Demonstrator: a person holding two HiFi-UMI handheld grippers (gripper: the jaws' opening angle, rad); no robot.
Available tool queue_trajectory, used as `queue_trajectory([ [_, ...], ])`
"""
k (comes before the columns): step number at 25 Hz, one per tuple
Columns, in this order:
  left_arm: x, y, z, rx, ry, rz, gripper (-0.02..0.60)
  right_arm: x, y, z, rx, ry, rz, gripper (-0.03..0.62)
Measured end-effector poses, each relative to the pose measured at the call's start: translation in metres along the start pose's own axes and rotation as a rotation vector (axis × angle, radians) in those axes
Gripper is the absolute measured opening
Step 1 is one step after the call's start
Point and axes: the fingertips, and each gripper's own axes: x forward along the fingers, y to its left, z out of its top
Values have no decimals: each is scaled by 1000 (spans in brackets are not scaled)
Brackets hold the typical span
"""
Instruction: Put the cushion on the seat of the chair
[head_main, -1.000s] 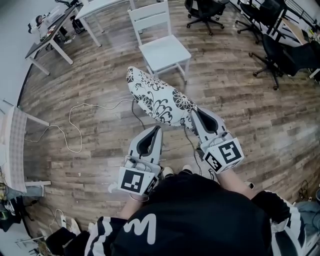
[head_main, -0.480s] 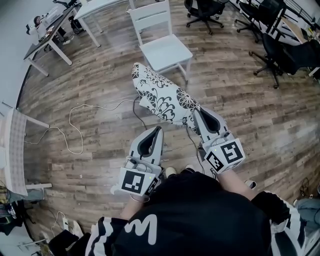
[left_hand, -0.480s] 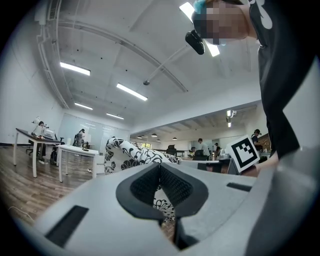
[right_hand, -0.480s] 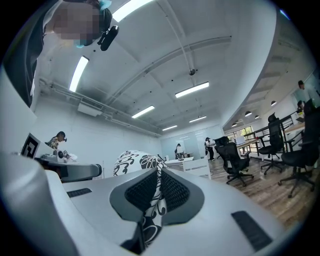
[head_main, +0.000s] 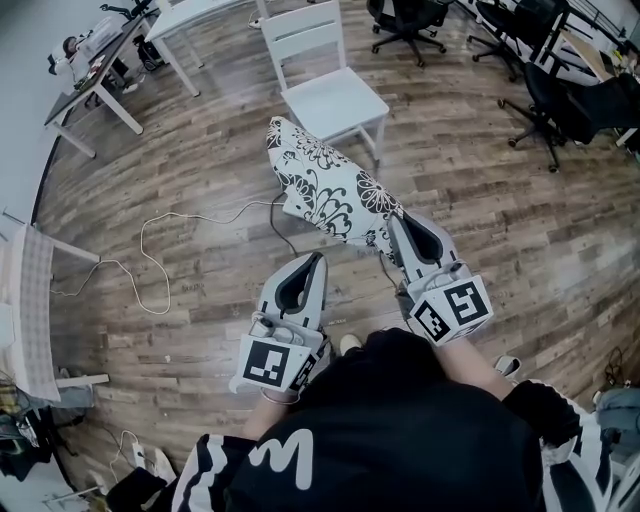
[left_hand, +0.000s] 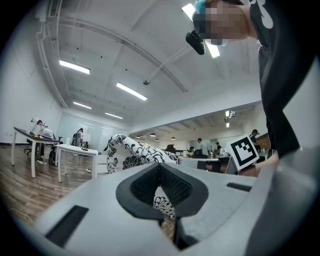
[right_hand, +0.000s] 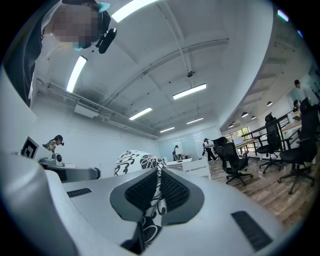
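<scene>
The black-and-white flowered cushion (head_main: 325, 185) hangs in the air above the wood floor, its far end close to the front of the white chair's seat (head_main: 335, 100). My right gripper (head_main: 395, 222) is shut on the cushion's near corner. In the right gripper view the fabric (right_hand: 135, 161) is pinched between the dark pads of that gripper (right_hand: 161, 172). To the cushion's left, my left gripper (head_main: 318, 258) is shut with nothing in it. In the left gripper view its tips (left_hand: 160, 167) meet, and the cushion (left_hand: 132, 152) shows beyond them.
A white table (head_main: 200, 12) stands behind the chair, and a desk (head_main: 95, 70) stands at the far left. Black office chairs (head_main: 410, 20) (head_main: 560, 100) are at the back and right. A white cable (head_main: 150, 250) trails over the floor at the left.
Both grippers and the cushion have moved forward toward the white chair. The cushion's far end is now nearer the seat's front edge.
</scene>
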Motion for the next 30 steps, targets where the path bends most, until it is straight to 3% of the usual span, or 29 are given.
queue_trajectory([
  [14,13,19,-10,-30,-8,-15,6,17,-8,-12,10,15,-26,31],
  [22,63,31,3,-18,-32,-29,6,56,-42,-4,19,6,-11,31],
  [30,120,53,-1,-34,-4,-4,6,101,-88,0,22,15,0,31],
])
